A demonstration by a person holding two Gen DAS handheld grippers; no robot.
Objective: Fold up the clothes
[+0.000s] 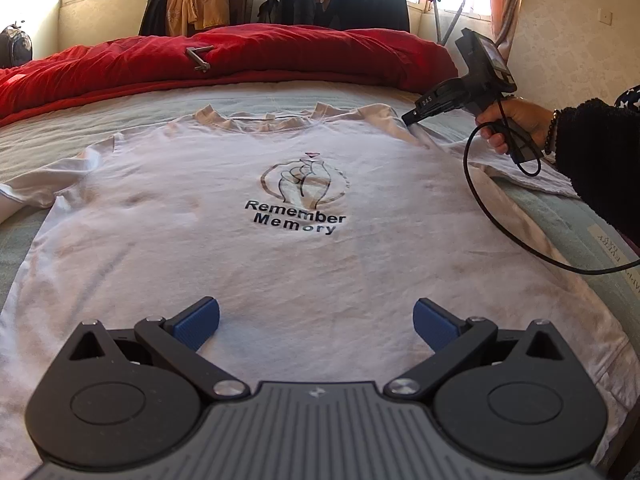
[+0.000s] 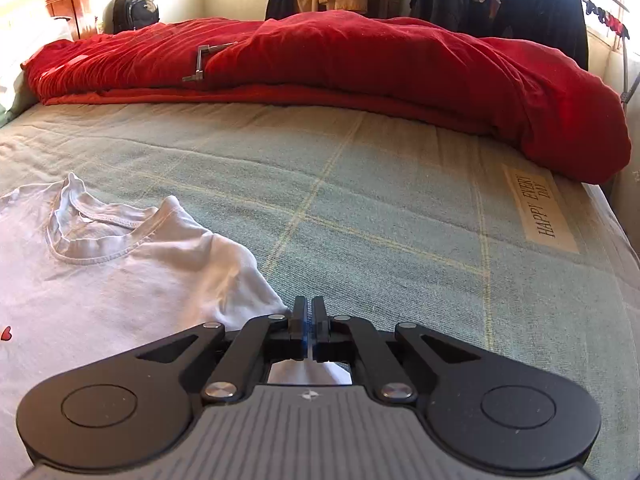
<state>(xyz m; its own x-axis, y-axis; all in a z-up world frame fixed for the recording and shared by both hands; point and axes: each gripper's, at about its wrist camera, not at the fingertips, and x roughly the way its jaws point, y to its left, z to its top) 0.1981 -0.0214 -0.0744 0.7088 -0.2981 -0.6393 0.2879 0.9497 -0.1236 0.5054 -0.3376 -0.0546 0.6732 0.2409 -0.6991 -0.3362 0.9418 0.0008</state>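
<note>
Left wrist view first: the white T-shirt [image 1: 280, 248] lies face up and flat on the bed sheet [image 1: 24, 136], filling the space under and ahead of the left gripper [image 1: 316, 322], whose 2 blue ribbed pads [image 1: 198, 322] stand spread wide with only cloth showing between them. The shirt's hem is hidden beneath the gripper's black body, and the sleeve left of the jaws is cut off by the frame edge. Its cotton looks thin, softly creased, with a ribbed collar and a black print reading "Remember Memory" under a round line drawing. Beyond the jaws a rumpled red duvet [image 1: 280, 52] lies across the bed. Far to the right of the jaws, the right gripper [image 1: 410, 118] meets the shirt's shoulder seam, held by a hand [image 1: 508, 124] in a dark fleecy sleeve [image 1: 592, 160]; a black cable [image 1: 480, 208] loops down from it.

Right wrist view: the right gripper's [image 2: 308, 312] jaws are pressed nearly together, and whether any cloth is pinched I cannot tell. White fabric shows below the linkage. The sheet ahead is a coarse green weave with yellow lines and a label [image 2: 540, 208] reading "HAPPY EVERY DAY".
</note>
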